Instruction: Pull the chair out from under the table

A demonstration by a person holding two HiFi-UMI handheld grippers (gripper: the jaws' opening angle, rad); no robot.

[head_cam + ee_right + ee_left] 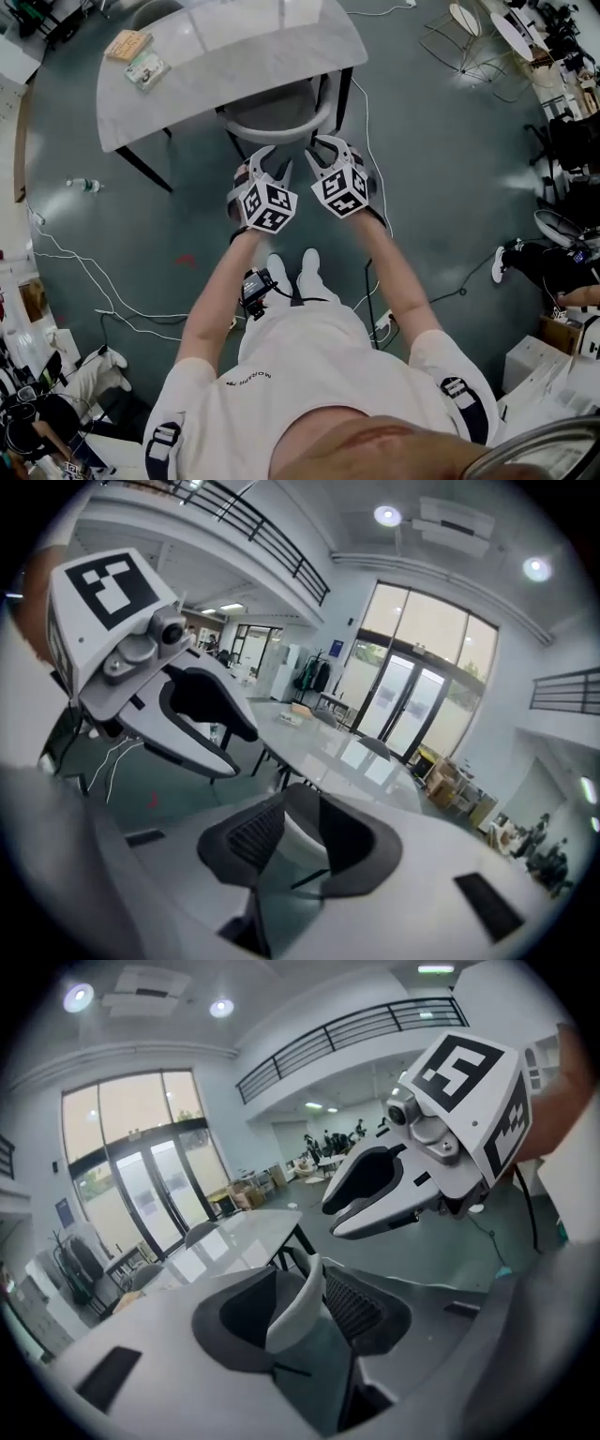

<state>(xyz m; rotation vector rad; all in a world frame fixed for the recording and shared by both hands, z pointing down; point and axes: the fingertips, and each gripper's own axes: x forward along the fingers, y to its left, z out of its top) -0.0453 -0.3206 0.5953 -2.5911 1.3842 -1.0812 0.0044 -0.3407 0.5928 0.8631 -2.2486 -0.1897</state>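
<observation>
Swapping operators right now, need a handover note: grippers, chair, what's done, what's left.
Left gripper: jaws apart, nothing clamped, aimed at the chair backrest rim, which shows in the gap between them.
Right gripper: the same, jaws apart, beside the left one and facing the same rim.
Chair: tucked under the table, only the backrest sticking out.
Done: approach only.
Left: close both on the rim, then pull the chair back toward the person.
</observation>
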